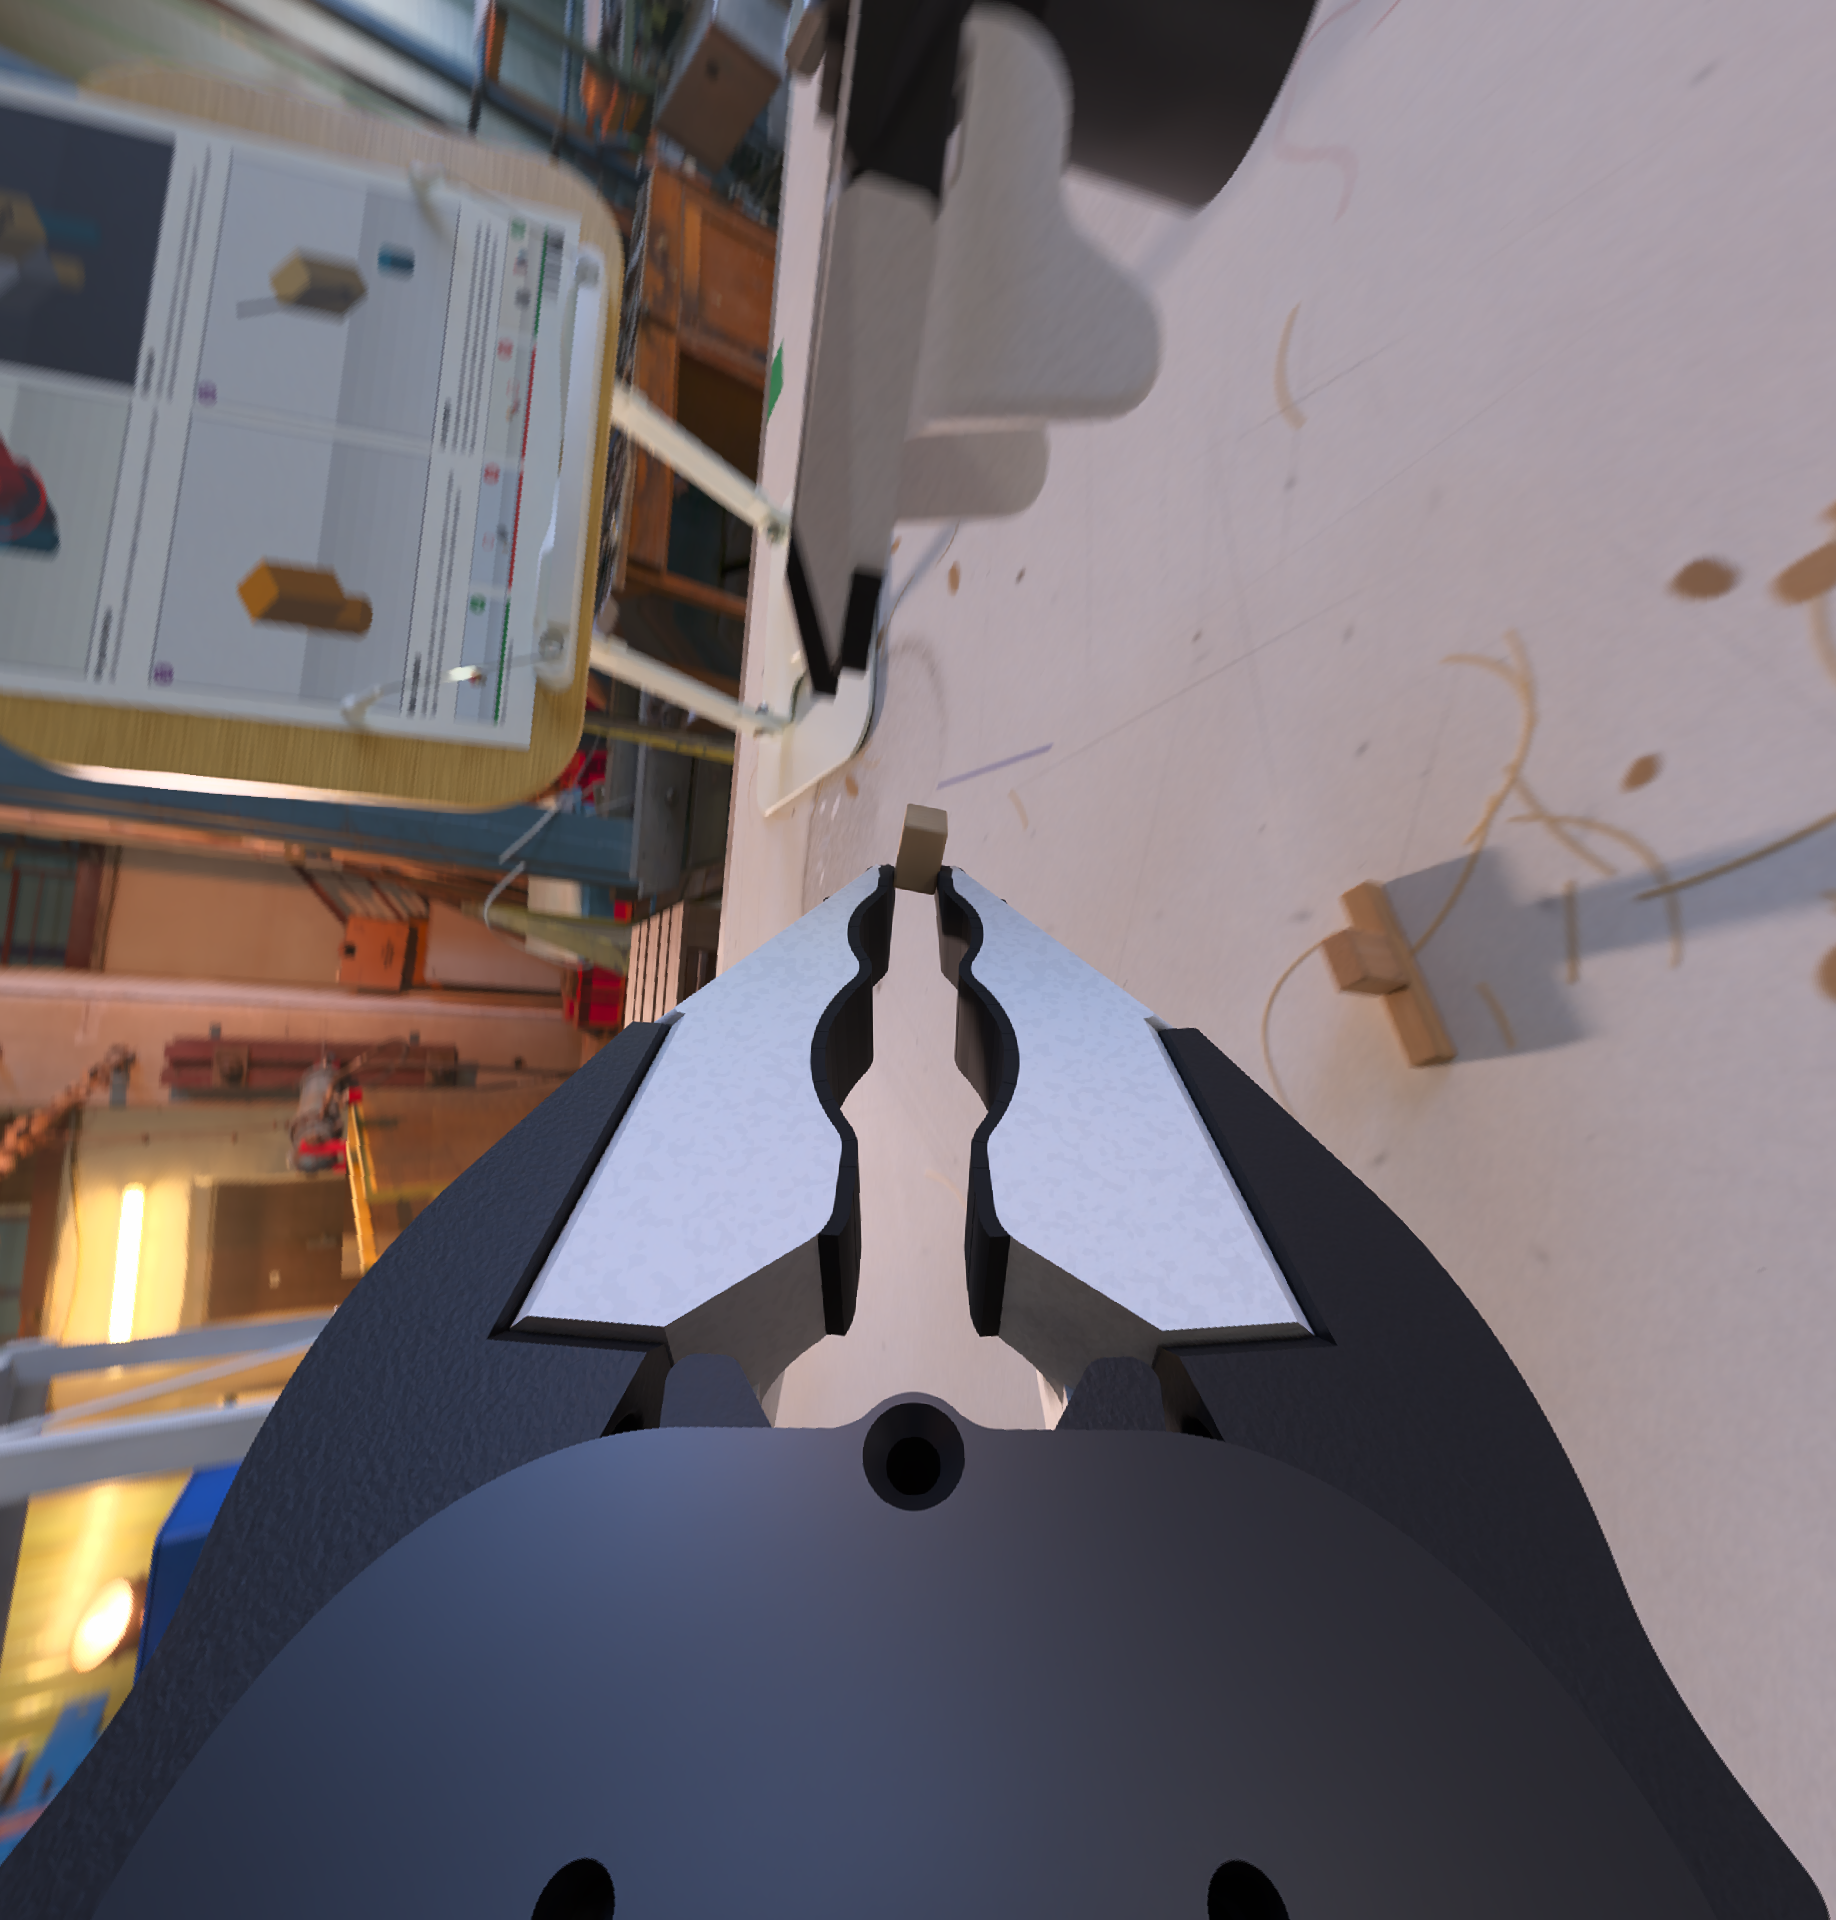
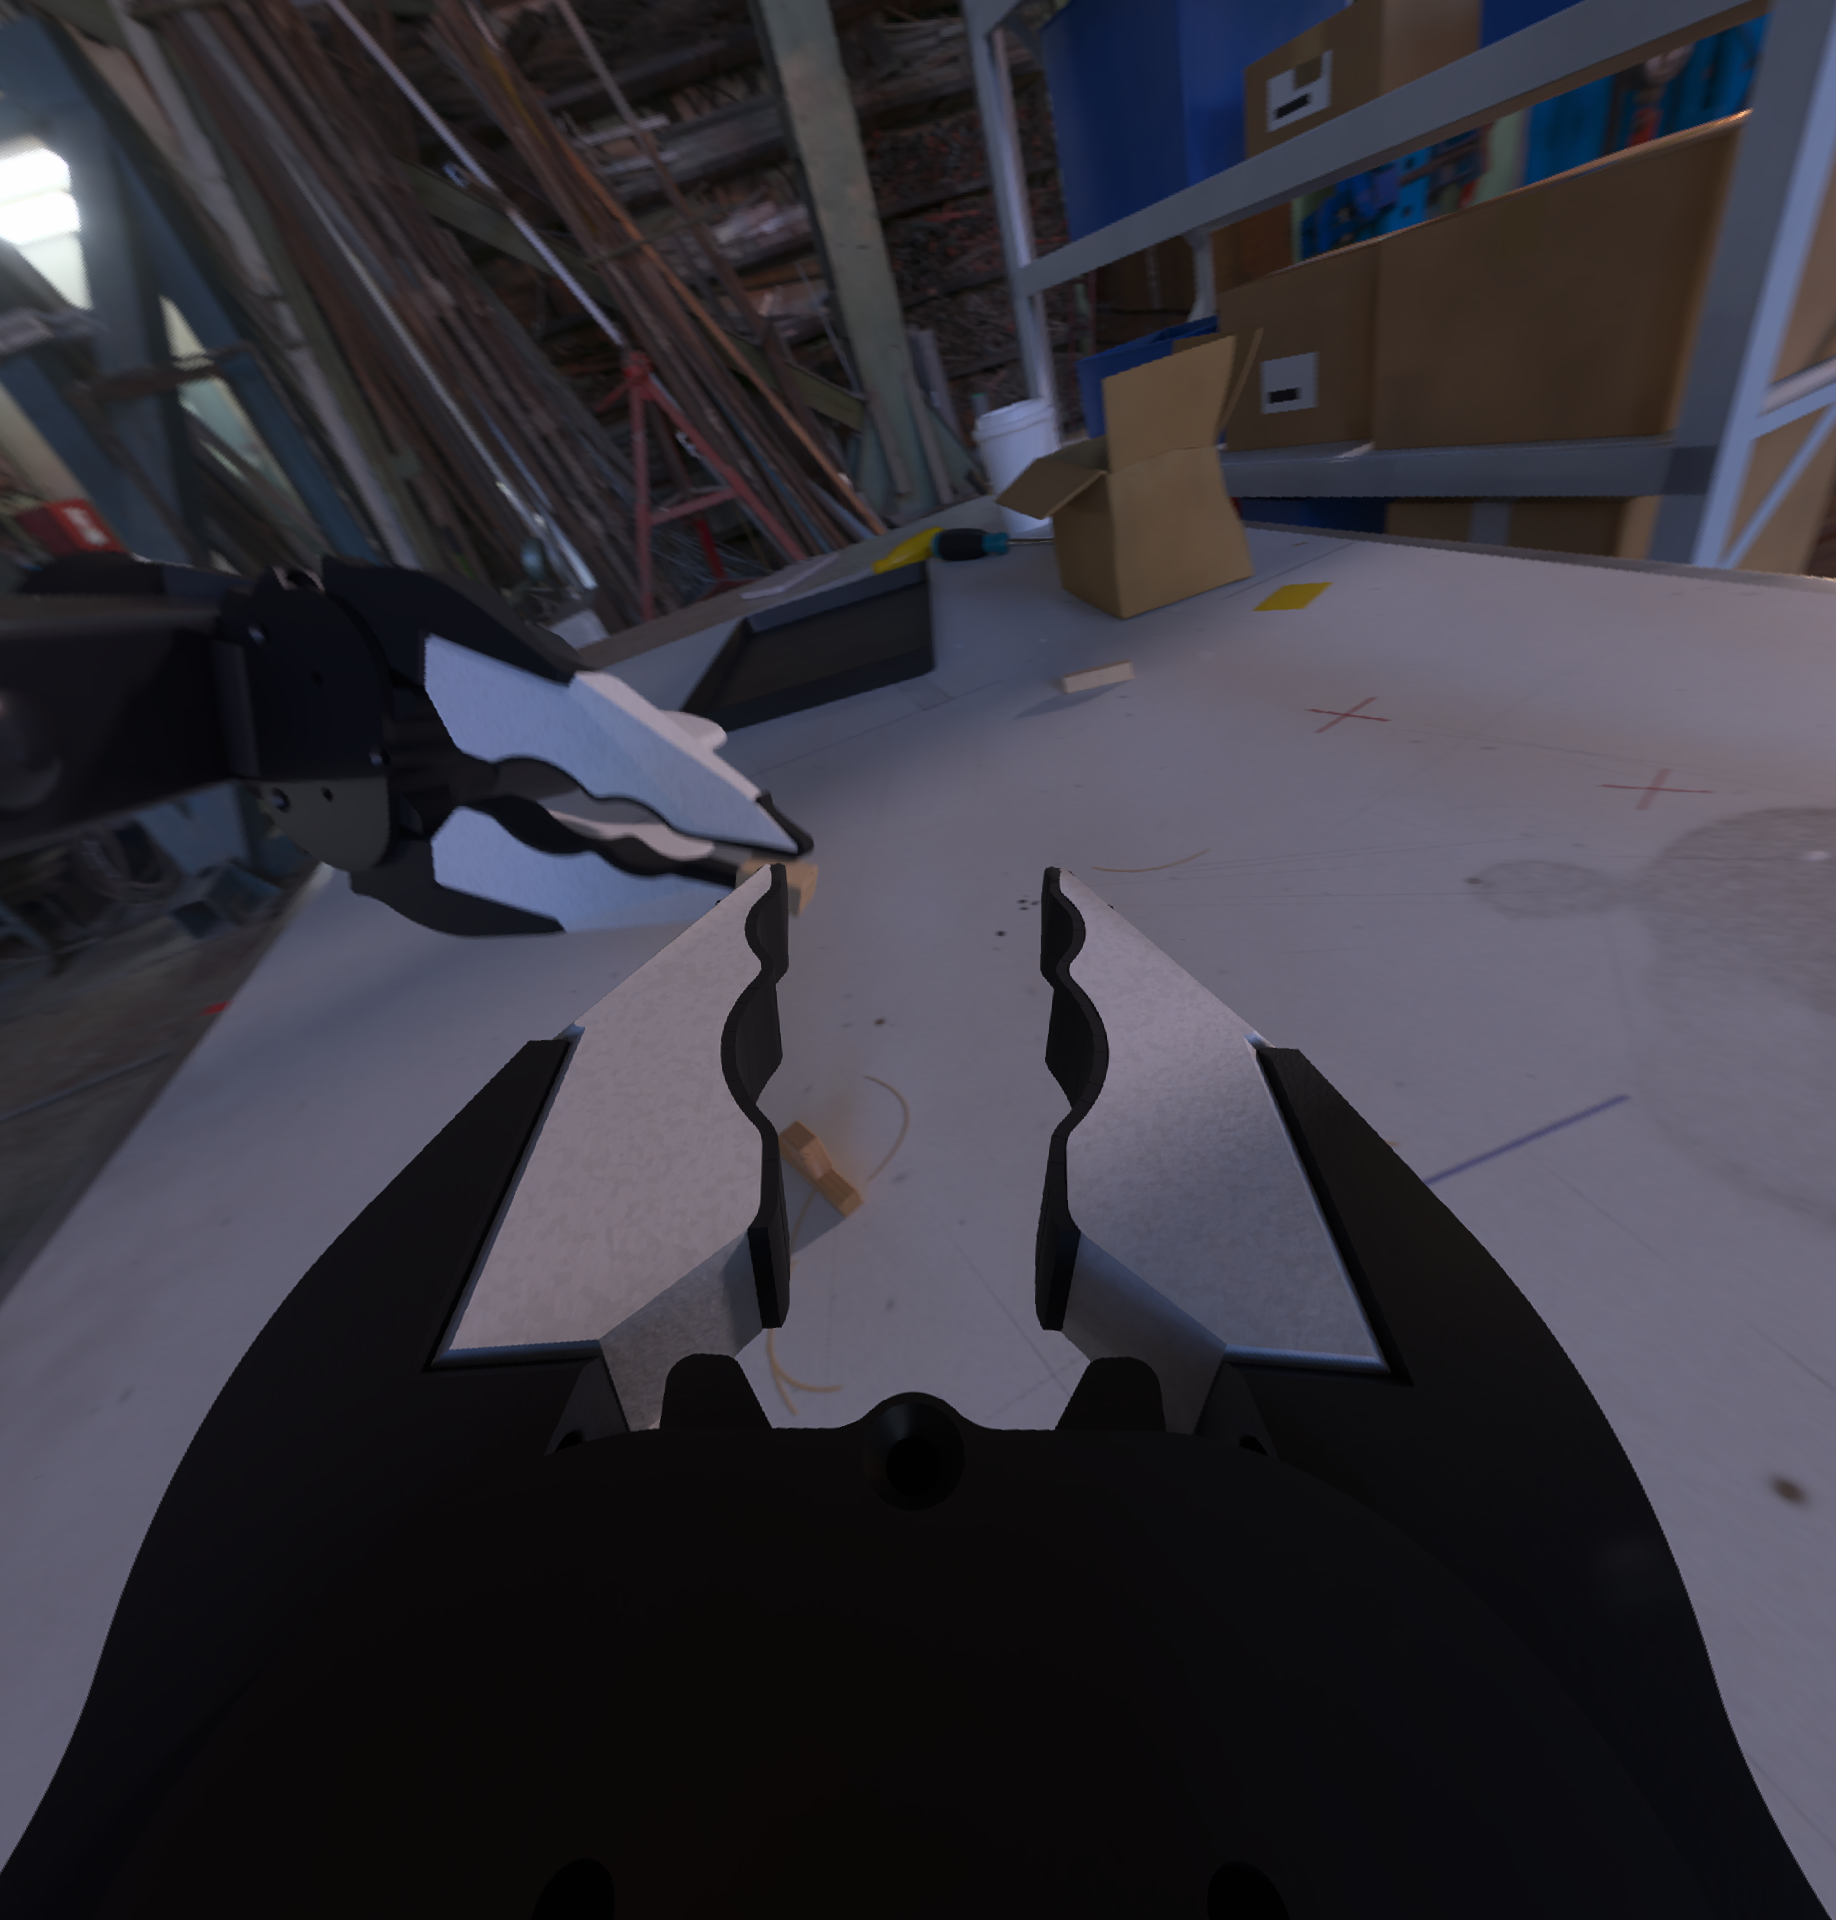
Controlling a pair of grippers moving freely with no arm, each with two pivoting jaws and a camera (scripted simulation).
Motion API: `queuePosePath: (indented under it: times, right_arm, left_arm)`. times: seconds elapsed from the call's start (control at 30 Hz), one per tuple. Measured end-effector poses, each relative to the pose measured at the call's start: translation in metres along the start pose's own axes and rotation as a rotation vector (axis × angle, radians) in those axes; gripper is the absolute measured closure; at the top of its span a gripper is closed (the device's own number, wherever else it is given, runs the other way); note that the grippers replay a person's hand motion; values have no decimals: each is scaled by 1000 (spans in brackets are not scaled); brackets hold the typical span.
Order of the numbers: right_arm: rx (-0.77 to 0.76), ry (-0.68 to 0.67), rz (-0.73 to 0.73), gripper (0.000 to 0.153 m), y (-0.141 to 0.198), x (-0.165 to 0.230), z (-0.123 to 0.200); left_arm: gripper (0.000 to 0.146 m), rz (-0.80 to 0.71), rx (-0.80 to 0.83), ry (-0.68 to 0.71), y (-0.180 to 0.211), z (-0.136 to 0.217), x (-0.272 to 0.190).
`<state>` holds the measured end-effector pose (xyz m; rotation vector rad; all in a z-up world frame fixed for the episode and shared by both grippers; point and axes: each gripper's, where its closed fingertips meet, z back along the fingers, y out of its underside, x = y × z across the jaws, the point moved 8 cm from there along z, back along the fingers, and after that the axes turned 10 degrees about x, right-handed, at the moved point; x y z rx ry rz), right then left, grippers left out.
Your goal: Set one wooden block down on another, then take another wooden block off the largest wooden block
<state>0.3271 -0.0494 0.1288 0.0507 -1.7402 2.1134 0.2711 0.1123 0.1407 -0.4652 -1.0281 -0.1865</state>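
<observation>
The left gripper [image 1: 915, 881] has its fingers [image 1: 981, 997] clenched on a small wooden block [image 1: 922, 847] at the very tips, lifted off the desk [image 1: 1413, 1351]. The right gripper [image 2: 914, 894] hangs released, holding nothing. Farther out, a cross of two stacked blocks [image 1: 1387, 971] sits on the desk. With so shallow a grip, the small block could twist or slip out on the way down.
</observation>
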Motion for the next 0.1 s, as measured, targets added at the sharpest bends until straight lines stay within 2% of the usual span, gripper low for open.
queuePosePath:
  times: [0.1]
  right_arm:
    - [-3,-88,-36,104,1,3,-3]
  left_arm:
    - [138,-63,-66,-3,-12,1,-9]
